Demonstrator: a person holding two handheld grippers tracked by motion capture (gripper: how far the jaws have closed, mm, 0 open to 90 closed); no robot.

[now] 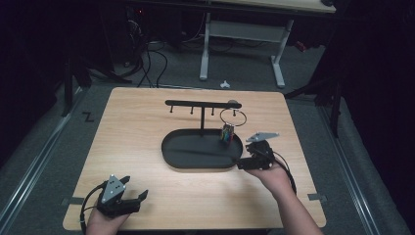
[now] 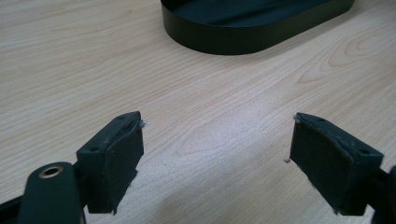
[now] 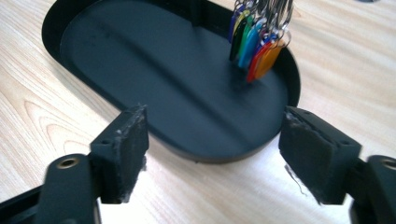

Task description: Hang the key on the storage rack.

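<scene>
A light wooden table (image 1: 147,147) carries a black key stand (image 1: 202,142): an oval tray (image 1: 186,154) with a thin post rising from it and a crossbar (image 1: 195,103) with small hooks on top. In the high view a metal ring (image 1: 232,116) hangs from the right end of the crossbar, and a bunch of coloured key tags (image 1: 226,134) hangs from the ring down toward the right end of the tray.

The right gripper (image 1: 248,159) is held at the tray's right end, just beside its rim, with its jaws wide apart and nothing between them. The right gripper view looks across the tray floor (image 3: 154,70) and shows what the high view cannot: the tags (image 3: 254,44) are separate plastic fobs in blue, yellow, green, light blue, red and orange. Their rings run off the top edge, so the hook is cut off there. Whether the tags touch the tray floor cannot be told.

The left gripper (image 1: 132,198) rests near the table's front left corner, well apart from the stand, its jaws also spread wide and empty. The left gripper view shows bare wood grain between the pads (image 2: 114,158) and the near wall of the tray (image 2: 252,32) at the top.

No writing can be read on anything. The floor beyond the table is dark, with cables and a white desk frame (image 1: 244,44) dimly visible.
</scene>
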